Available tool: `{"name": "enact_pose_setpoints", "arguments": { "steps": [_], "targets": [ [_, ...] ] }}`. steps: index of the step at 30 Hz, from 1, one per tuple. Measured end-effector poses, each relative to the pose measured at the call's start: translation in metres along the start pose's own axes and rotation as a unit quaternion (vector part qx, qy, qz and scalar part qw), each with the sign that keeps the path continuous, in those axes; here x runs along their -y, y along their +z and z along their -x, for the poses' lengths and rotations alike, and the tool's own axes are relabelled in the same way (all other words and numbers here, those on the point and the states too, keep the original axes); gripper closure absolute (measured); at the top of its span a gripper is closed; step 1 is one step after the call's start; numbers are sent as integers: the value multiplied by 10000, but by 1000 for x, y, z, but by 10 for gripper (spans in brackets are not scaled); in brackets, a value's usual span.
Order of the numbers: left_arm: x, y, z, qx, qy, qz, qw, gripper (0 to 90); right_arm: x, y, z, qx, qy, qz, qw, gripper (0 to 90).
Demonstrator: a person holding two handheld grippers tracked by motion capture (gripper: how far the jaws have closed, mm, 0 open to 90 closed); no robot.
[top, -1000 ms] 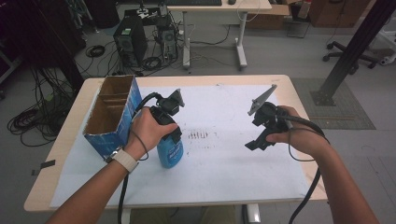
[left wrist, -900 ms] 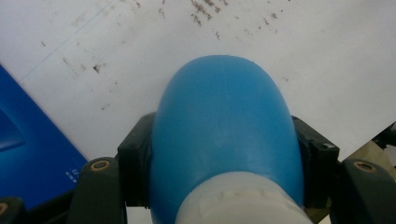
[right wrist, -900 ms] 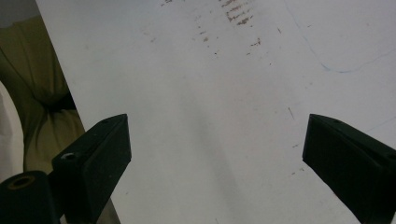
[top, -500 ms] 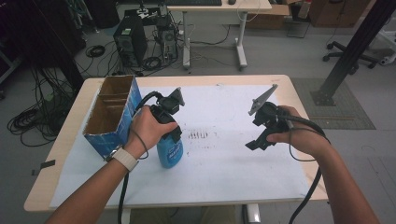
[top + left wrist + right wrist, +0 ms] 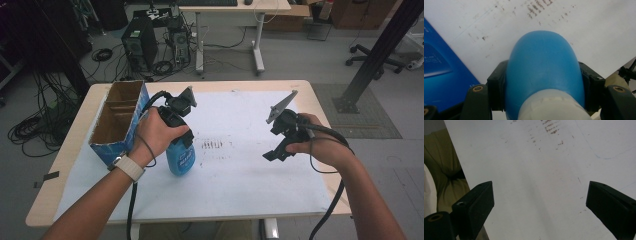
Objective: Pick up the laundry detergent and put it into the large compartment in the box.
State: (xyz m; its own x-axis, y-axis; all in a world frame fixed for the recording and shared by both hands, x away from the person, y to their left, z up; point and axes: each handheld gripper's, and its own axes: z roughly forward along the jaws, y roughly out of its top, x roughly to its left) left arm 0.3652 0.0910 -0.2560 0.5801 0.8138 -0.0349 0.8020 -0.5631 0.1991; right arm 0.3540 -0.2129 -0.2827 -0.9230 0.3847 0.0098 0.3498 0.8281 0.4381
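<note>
Left tool [image 5: 176, 131] clamped on rounded blue plastic spray bottle [image 5: 180, 157], just right of open cardboard box with blue sides [image 5: 117, 125]. Right tool [image 5: 280, 145] held well right of box, jaws wide apart, nothing between. Pale wooden worktop [image 5: 310, 95] covered by white sheet [image 5: 240, 175], brown smudges [image 5: 212, 144] right of bottle. Beyond box: grey floor, black computer tower [image 5: 141, 47], tangled cables, white desk.
</note>
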Motion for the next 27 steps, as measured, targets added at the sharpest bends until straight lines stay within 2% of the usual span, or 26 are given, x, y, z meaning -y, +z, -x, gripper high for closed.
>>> {"name": "enact_pose_setpoints", "arguments": {
  "steps": [9, 17, 27],
  "targets": [
    [1, -18, 1, 10, -16, 9, 10000, 372, 1, 0, -1, 2, -10, 5, 10000, 82],
    [3, -31, 0, -87, -32, 27, 10000, 372, -1, 1, -1, 4, -29, 11, 10000, 82],
    [4, -51, -3, -60, -106, 74, 9999, 372, -3, 1, -2, -16, -83, 18, 10000, 82]
  ]
}}
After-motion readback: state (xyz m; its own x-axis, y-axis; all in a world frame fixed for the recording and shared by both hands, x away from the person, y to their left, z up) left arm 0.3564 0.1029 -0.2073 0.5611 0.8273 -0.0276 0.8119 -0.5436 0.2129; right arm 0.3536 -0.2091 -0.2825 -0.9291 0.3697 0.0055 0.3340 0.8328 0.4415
